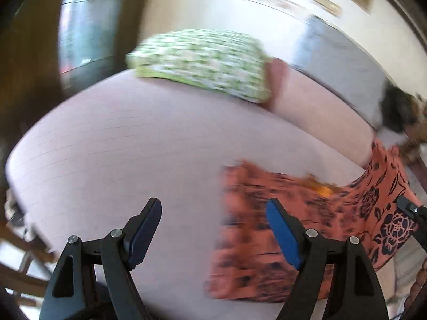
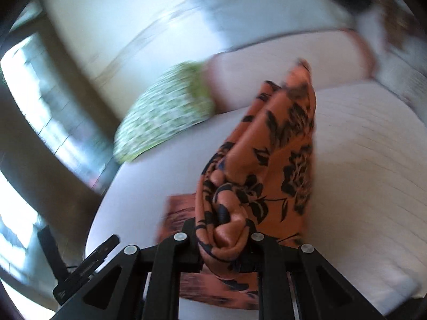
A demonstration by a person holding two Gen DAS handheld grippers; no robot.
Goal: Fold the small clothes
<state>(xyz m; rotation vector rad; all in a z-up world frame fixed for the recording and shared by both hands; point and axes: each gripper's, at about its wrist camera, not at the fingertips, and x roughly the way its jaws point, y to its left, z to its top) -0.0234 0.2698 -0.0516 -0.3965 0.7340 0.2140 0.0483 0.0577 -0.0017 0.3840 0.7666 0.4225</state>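
Left gripper (image 1: pixel 213 229): spread wide, blue pads apart, nothing between them, hovering over the pale bed (image 1: pixel 120 146). Right gripper (image 2: pixel 221 236): clamped on a bunched fold of the orange floral garment (image 2: pixel 267 165) — cloth gathered between the black fingers and rising up away from the camera. From the left wrist view, same garment (image 1: pixel 267 226) partly flat on the bed toward the right, one side lifted up to the right gripper (image 1: pixel 412 210) at the frame's edge. Green-and-white patterned pillow (image 1: pixel 202 61) at the far end of the bed, well apart from the garment, with a pinkish pillow (image 1: pixel 320 101) just beside it. Heavy motion blur throughout — finer detail of the room unreadable.
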